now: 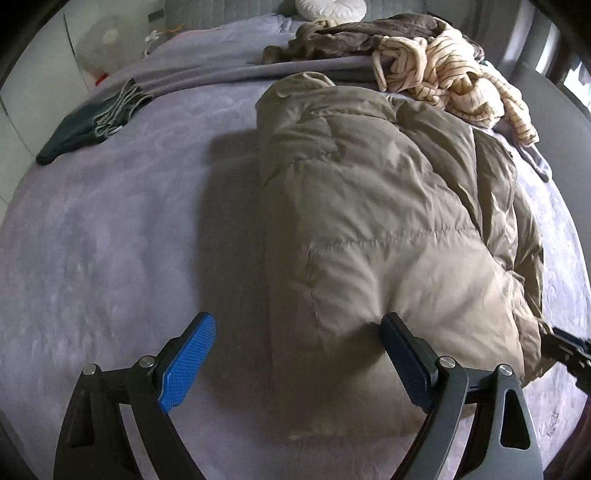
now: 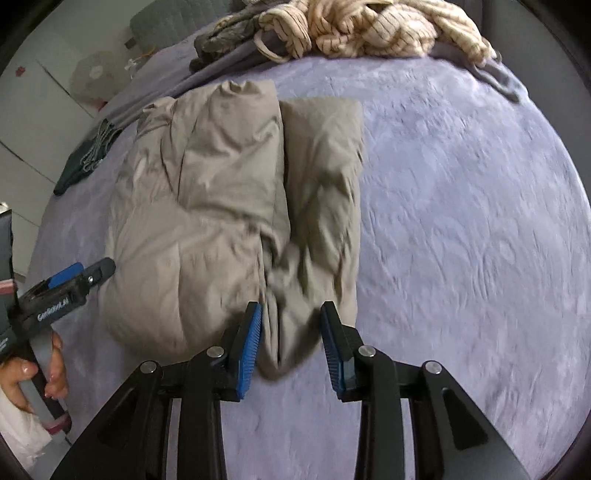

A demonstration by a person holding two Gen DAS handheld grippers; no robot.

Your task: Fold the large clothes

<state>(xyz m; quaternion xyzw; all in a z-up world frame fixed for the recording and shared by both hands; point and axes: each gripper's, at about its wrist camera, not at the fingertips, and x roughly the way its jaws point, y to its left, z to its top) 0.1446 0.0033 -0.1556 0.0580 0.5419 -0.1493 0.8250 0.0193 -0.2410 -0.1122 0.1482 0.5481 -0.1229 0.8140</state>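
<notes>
A khaki puffer jacket point(image 1: 369, 206) lies folded lengthwise on the purple bed cover point(image 1: 110, 240); it also shows in the right wrist view point(image 2: 207, 206). My left gripper point(image 1: 297, 349) is open, its jaws wide apart at the jacket's near left end, the right finger point(image 1: 402, 354) pressing into the fabric. It shows from the side in the right wrist view point(image 2: 86, 275). My right gripper point(image 2: 291, 338) is open with its jaws either side of the jacket's near right end, the fabric bunched loosely between them. Its tip shows in the left wrist view point(image 1: 565, 347).
A cream striped garment point(image 1: 454, 77) and a brown one point(image 1: 351, 37) are piled at the far end of the bed. A dark green folded item point(image 1: 85, 125) lies at the far left. A white pillow point(image 1: 328, 9) lies at the headboard. A fan point(image 1: 99, 44) stands beside the bed.
</notes>
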